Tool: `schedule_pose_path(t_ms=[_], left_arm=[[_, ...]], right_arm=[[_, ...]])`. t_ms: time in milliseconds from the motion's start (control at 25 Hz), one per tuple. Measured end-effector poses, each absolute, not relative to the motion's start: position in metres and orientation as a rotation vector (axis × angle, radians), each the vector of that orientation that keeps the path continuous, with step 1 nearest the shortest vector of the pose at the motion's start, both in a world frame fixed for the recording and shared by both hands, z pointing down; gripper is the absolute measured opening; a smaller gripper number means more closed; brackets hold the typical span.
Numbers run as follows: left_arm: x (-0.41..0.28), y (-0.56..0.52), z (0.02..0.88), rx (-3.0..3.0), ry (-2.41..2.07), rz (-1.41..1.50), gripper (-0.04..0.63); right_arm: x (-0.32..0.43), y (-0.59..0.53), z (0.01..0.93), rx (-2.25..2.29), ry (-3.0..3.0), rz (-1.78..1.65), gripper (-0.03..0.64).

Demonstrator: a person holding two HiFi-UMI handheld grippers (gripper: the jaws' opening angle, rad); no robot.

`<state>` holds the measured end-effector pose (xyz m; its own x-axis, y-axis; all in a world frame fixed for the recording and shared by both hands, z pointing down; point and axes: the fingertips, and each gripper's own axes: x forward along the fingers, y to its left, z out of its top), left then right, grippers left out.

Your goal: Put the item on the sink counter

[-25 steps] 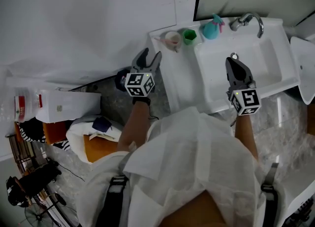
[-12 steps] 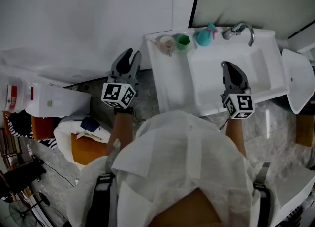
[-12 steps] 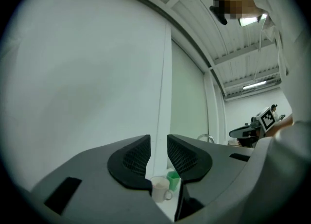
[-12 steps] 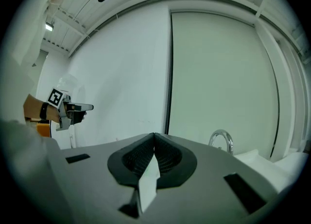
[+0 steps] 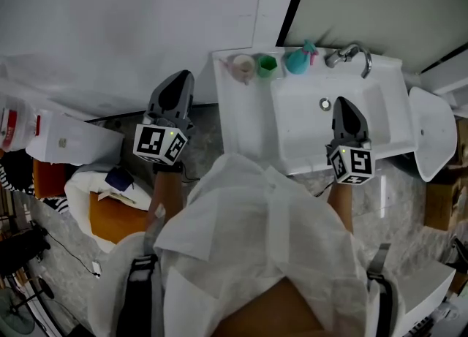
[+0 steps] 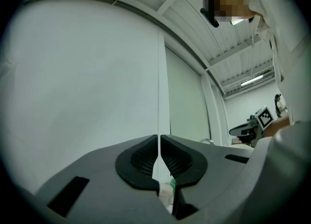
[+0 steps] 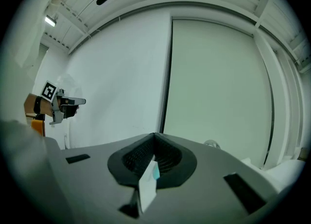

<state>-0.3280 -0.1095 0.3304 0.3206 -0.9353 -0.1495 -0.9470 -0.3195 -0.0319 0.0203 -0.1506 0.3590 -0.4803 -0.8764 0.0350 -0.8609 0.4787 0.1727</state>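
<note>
Item: not singled out by the frames. Three candidates stand in a row along the back edge of the counter, upper centre of the head view: pink cup, green cup, teal bottle. All are upright and close together, with the pink cup leftmost and the bottle next to the faucet. None is held, so the placing looks done if any of these is the item. Axis: each stands vertical with its mouth or top toward the camera, so no long side lies across the counter for jaws to line up with. Left gripper: left of the counter's edge, above the floor, tips toward the top of the frame. The pink cup lies to the right of its tips and slightly higher in the frame, apart from them. Its jaws have just been closing and stand together with nothing between them; its own view shows only wall ahead and a sliver of counter through the slit lower down. Right gripper: above the basin, jaws together and empty, with the bottle up and left of its tips. Nearer hand: left for the pink cup, right for the bottle; the green cup sits about midway.
</note>
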Motion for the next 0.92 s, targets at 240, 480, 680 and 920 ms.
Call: schedule_pose_path(t_ms=[240, 480, 680, 920], left_arm=[[-0.3267, -0.1048, 0.3285, -2.460, 1.765, 0.157, 0.031], [-0.3269, -0.1043, 0.3297, -2.470, 1.768, 0.174, 0.031], [-0.3288, -0.1028, 0.3295, -2.464, 1.780, 0.175, 0.031], [-0.3259, -0.1048, 0.3320, -2.480, 1.770, 0.178, 0.031]], right_arm=[[0.0207, -0.1463, 0.3496, 1.545, -2.611, -0.223, 0.009], [0.0219, -0.1454, 0.3508, 1.536, -2.597, -0.228, 0.008], [0.0209, -0.1443, 0.3489, 1.530, -2.599, -0.227, 0.009], [0.0234, -0.1427, 0.3536, 1.533, -2.594, -0.223, 0.009]])
